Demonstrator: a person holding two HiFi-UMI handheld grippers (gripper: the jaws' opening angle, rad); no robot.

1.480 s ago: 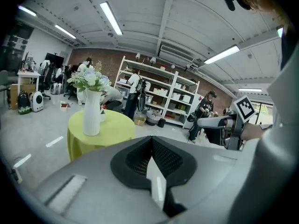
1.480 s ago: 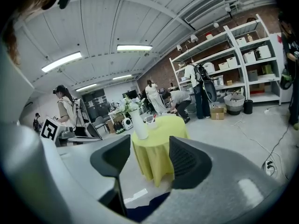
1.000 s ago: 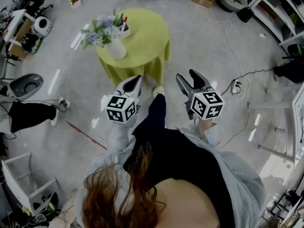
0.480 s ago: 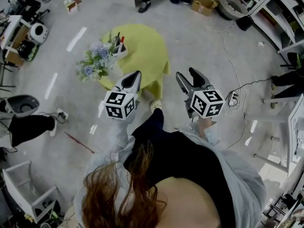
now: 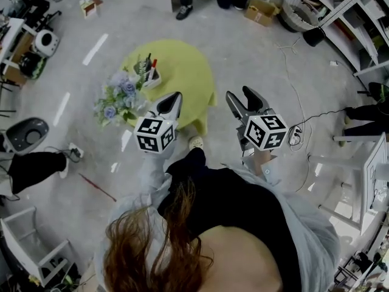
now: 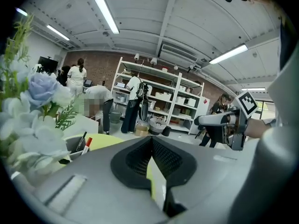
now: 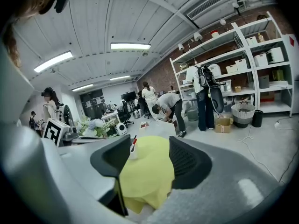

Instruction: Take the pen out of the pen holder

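Note:
A pale pen holder [image 5: 148, 75] with a red-capped pen [image 5: 153, 64] and dark pens stands on a round table under a yellow-green cloth [image 5: 182, 81]. My left gripper [image 5: 174, 97] is shut and empty, hovering over the table's near edge, right of the holder. My right gripper [image 5: 240, 96] is open and empty, off the table's right side. In the left gripper view the holder [image 6: 74, 144] and the red-capped pen [image 6: 87, 143] sit low left of the shut left gripper [image 6: 150, 141]. In the right gripper view the holder [image 7: 133, 150] shows between the fingers of the open right gripper [image 7: 147, 160], far off.
A vase of pale blue and white flowers [image 5: 117, 100] stands on the table's left edge, close to the holder. Cables [image 5: 298, 84] trail over the grey floor on the right. Shelving [image 7: 233, 73] and several people [image 7: 168, 106] stand beyond the table.
The table, flowers and holder have slid down and left in the head view, closer to the grippers. Both grippers keep their pose, left shut and right open.

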